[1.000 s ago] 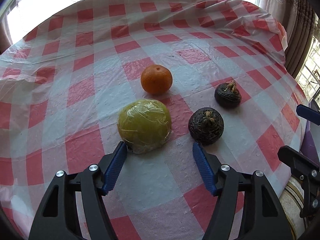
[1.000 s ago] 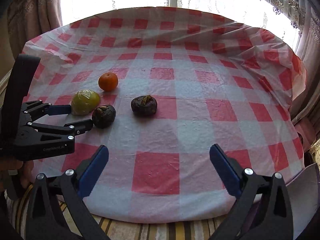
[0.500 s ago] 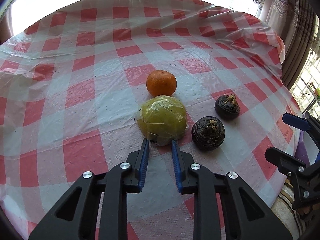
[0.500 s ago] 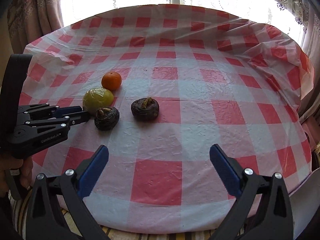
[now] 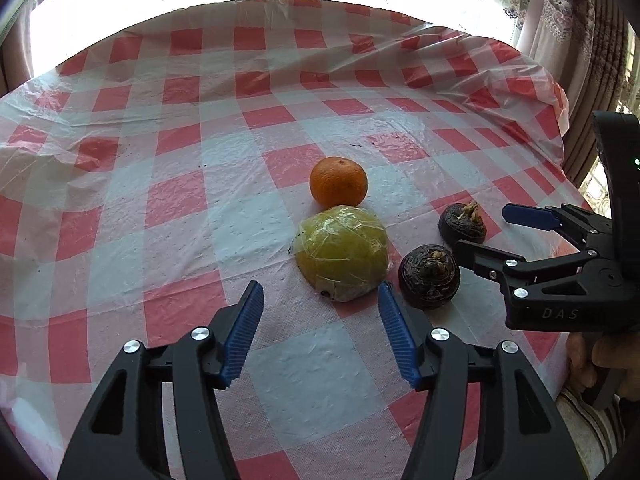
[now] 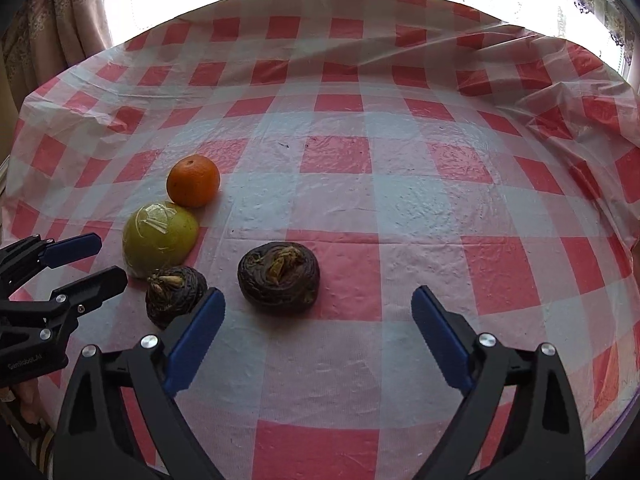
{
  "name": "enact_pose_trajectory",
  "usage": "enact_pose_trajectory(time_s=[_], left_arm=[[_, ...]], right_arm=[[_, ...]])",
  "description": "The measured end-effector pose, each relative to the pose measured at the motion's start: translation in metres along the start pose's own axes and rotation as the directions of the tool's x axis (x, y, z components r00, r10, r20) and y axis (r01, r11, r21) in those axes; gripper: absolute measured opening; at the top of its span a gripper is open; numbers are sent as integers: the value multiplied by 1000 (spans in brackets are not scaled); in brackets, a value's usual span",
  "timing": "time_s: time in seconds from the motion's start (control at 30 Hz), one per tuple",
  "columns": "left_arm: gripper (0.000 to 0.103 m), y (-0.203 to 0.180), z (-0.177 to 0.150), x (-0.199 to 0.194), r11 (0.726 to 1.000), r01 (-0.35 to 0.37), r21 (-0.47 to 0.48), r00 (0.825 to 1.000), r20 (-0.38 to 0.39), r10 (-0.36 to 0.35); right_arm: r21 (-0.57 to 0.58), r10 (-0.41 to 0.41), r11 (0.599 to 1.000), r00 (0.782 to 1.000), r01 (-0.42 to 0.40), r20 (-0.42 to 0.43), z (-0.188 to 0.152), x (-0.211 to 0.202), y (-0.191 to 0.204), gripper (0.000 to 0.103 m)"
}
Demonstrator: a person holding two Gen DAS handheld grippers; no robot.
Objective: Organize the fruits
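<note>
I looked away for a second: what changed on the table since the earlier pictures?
The left hand-held gripper nudged the wrapped green fruit up against the orange, then reopened without gripping it. The right hand-held gripper came closer, open. Both dark fruits stayed put.

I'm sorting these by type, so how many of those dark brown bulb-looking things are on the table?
2. One dark bulb sits just right of the wrapped green fruit; the other dark bulb lies farther right, apart from it. Nothing suggests any hidden ones.
</note>
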State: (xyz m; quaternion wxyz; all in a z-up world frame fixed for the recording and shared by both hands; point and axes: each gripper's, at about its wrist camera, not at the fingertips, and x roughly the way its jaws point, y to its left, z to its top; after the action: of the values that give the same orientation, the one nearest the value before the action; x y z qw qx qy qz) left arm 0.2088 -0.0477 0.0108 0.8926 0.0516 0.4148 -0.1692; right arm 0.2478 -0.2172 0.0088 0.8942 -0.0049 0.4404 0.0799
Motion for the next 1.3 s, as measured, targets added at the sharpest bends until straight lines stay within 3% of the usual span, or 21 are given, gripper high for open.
enact_pose_trajectory(time_s=[0.2, 0.4, 0.67, 1.3], left_arm=[[58, -15, 14, 11, 996, -8, 85, 1000, 1, 8], [54, -14, 24, 22, 995, -8, 96, 1000, -16, 9], [53, -16, 21, 23, 995, -20, 93, 1000, -22, 22], [51, -2, -5, -22, 998, -67, 14, 997, -26, 68]], right_arm=[[-31, -1, 1000, 1000, 1, -11, 4, 4, 6, 91], [-61, -7, 998, 1000, 6, -28, 10, 8, 8, 85], [-102, 32, 994, 999, -34, -21, 14, 6, 18, 42], [-46, 44, 998, 999, -44, -2, -16, -29, 1, 41]])
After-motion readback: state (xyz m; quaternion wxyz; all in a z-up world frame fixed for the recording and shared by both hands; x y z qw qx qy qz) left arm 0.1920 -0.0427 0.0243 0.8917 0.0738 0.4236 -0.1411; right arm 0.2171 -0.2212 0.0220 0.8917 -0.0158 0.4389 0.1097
